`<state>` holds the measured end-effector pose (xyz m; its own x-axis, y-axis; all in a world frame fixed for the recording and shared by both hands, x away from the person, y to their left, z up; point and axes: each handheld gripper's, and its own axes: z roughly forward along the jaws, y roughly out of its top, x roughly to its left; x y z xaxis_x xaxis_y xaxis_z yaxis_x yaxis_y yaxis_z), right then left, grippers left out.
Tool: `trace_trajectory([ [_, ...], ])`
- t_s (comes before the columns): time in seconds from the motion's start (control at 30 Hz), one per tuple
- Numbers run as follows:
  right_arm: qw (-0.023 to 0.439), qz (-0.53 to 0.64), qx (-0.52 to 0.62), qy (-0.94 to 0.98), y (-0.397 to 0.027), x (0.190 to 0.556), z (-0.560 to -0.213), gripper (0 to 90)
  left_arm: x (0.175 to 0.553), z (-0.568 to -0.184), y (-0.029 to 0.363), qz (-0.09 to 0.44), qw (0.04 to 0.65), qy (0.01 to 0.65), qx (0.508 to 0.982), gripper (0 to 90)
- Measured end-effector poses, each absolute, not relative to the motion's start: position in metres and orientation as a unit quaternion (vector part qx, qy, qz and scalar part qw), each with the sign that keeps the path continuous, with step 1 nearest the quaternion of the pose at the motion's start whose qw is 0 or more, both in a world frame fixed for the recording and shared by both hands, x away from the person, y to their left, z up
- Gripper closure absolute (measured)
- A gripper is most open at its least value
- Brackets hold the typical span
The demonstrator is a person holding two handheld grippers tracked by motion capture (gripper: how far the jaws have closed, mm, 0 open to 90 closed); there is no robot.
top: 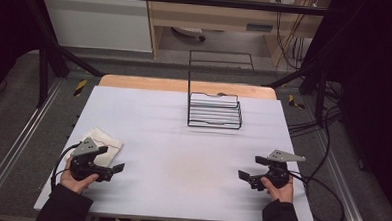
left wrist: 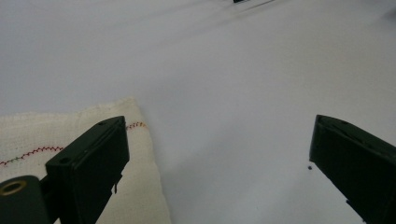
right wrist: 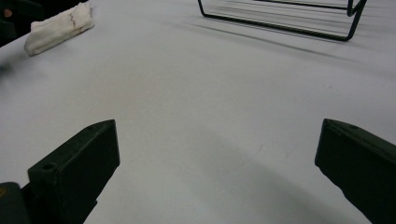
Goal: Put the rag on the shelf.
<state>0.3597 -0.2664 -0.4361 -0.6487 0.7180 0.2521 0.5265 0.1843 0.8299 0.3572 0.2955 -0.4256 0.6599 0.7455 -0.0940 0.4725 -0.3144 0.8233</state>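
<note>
A folded cream cloth [top: 104, 142] with a red stitched line lies near the table's left edge. My left gripper [top: 111, 159] rests just in front of and to the right of it, open and holding nothing. In the left gripper view the cloth [left wrist: 51, 133] sits under and beside the left jaw, while the left gripper [left wrist: 219, 126] spans bare white table. At the right side of the table, my right gripper [top: 251, 168] is open too, held low and pointing inward. The right gripper [right wrist: 218, 126] view has the cloth [right wrist: 58, 25] far off.
A black wire rack [top: 215, 111] stands at the back centre of the white table [top: 181, 165], also seen ahead as the rack [right wrist: 275, 27]. Cables trail off the table's right edge. A dark frame surrounds the table.
</note>
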Motion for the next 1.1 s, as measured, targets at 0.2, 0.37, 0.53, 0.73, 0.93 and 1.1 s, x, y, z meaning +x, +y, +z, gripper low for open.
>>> trace_trajectory([
  [0.2,0.097,0.492,0.407,0.764,-0.267,0.36,-0.437,0.5,0.355,-0.424,0.296,0.155,0.439,0.382,0.798,4.4],
  [0.37,0.097,0.49,0.407,0.765,-0.266,0.36,-0.437,0.5,0.35,-0.422,0.3,0.16,0.44,0.379,0.798,4.3],
  [0.53,0.096,0.489,0.408,0.765,-0.265,0.36,-0.437,0.5,0.349,-0.421,0.304,0.16,0.437,0.389,0.795,4.8],
  [0.73,0.097,0.487,0.408,0.766,-0.265,0.36,-0.438,0.5,0.348,-0.42,0.308,0.168,0.425,0.398,0.796,6.7],
  [0.93,0.097,0.486,0.408,0.767,-0.265,0.36,-0.438,0.5,0.349,-0.422,0.31,0.182,0.398,0.416,0.797,14.2],
  [1.1,0.095,0.483,0.408,0.769,-0.264,0.361,-0.439,0.5,0.352,-0.426,0.311,0.186,0.376,0.426,0.801,28.4],
])
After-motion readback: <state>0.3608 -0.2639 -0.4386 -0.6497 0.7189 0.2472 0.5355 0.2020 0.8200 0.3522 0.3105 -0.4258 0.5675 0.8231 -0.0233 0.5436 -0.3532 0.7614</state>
